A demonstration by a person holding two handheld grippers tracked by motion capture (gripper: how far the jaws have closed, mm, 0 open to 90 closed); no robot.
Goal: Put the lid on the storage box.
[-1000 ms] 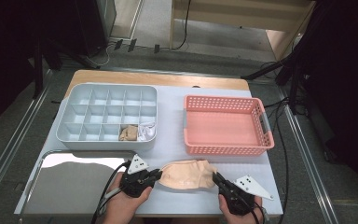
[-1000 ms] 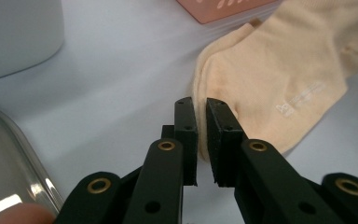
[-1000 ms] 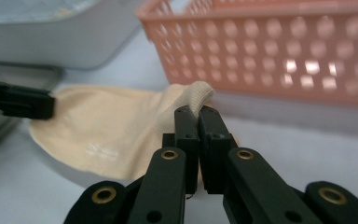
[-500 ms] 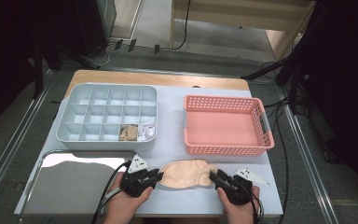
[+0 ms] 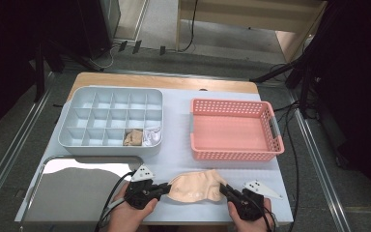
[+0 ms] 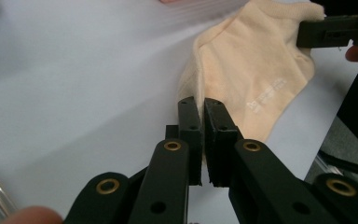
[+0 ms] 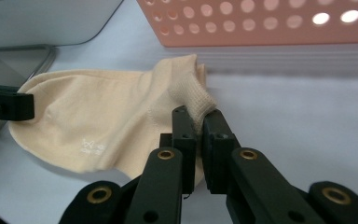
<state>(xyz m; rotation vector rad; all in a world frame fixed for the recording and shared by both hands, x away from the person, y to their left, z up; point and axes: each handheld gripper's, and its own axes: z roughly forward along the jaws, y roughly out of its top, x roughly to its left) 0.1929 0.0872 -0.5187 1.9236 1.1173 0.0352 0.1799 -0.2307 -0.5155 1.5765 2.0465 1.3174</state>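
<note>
A cream ankle sock [image 5: 195,186] lies flat on the white table near its front edge, between my two grippers. My left gripper [image 5: 164,189] is shut on the sock's left end; in the left gripper view its jaws pinch the fabric edge [image 6: 200,112]. My right gripper [image 5: 223,190] holds the ribbed cuff at the sock's right end. Its jaws have just been closing with the cuff between them, and the right gripper view shows them pressed on it [image 7: 196,121]. The sock [image 7: 102,116] stretches between both grips.
A grey compartment box [image 5: 111,121] stands at the back left, with a rolled tan sock [image 5: 134,137] and a white one [image 5: 152,137] in its front cells. A pink perforated basket [image 5: 234,130] sits at the back right. A shiny metal tray [image 5: 77,193] lies front left.
The right gripper rose a little at the sock's right end, then came back down onto the cuff. The left gripper and the sock's left end stayed put.
</note>
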